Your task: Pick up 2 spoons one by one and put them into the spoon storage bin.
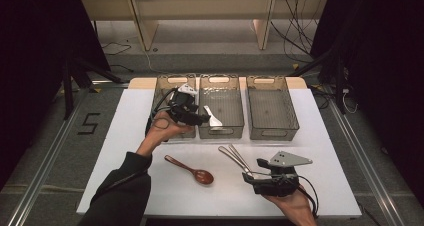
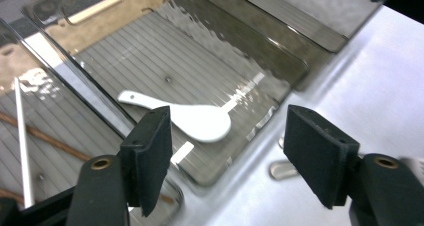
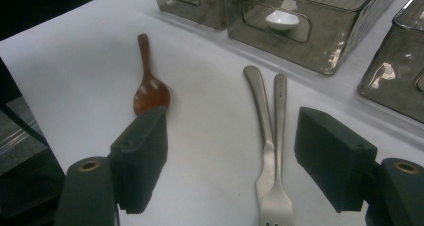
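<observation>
White spoon [image 2: 192,120] — beyond left gripper [image 2: 227,151]

White spoon [image 2: 192,120] flat in middle bin [image 2: 260,81]

One sign can be read: a black numeral "5" [image 1: 88,123] marked on the grey floor [image 1: 55,151], off to the left of the left hand-held gripper [image 1: 200,117].

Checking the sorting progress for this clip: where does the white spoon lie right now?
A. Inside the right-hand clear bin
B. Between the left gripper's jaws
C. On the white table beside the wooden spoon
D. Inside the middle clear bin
D: the white spoon lies flat on the floor of the middle bin, and the left gripper stands open above it with nothing between its jaws.
</observation>
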### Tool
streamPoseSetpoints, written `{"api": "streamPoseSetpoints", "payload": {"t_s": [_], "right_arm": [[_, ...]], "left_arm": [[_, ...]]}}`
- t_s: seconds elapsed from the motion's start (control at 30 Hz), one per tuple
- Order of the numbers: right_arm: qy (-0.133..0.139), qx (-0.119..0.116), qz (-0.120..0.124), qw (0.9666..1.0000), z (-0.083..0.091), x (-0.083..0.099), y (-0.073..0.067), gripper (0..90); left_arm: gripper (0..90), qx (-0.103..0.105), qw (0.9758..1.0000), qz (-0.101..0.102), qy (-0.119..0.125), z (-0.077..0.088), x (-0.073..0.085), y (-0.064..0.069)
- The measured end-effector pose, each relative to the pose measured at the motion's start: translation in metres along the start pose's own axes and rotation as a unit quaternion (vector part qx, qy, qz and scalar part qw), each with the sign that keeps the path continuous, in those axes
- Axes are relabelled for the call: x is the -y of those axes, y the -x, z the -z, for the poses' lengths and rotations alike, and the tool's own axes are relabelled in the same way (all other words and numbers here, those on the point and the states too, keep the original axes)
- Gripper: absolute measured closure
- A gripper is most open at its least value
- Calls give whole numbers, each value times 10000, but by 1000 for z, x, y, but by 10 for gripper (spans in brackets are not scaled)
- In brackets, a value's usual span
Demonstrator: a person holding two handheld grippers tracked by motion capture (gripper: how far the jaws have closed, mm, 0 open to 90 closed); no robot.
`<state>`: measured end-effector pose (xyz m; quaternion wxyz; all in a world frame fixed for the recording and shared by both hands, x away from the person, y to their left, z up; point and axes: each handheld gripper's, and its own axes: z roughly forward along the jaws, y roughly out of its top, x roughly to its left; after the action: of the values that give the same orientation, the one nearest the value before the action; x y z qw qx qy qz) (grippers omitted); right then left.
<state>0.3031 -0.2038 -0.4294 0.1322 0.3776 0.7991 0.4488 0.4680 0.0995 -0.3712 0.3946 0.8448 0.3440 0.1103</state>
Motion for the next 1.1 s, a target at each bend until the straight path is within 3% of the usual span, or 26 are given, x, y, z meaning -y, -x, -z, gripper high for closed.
{"api": "streamPoseSetpoints", "payload": {"t_s": [0.2,0.3,0.37,0.47,0.67,0.93,1.1], "right_arm": [[5,9,1,10000,0,0,0,303],[-7,2,11,10000,-1,0,-1,303],[-7,-8,18,10000,-1,0,-1,303],[-13,-11,9,10000,-1,1,-1,303],[-40,-29,14,10000,-3,2,-2,303],[-38,-33,28,10000,-3,2,-3,303],[-51,-33,31,10000,-3,2,-3,303]], "left_arm": [[327,51,9997,112,210,13,29,4],[314,75,9996,88,265,16,35,5],[303,200,9993,92,302,19,41,8],[271,83,9997,-40,212,21,46,11],[227,119,9997,-197,-35,18,54,16],[213,38,9991,-174,-382,10,71,11],[247,-173,9980,-201,-581,10,81,5]]}}
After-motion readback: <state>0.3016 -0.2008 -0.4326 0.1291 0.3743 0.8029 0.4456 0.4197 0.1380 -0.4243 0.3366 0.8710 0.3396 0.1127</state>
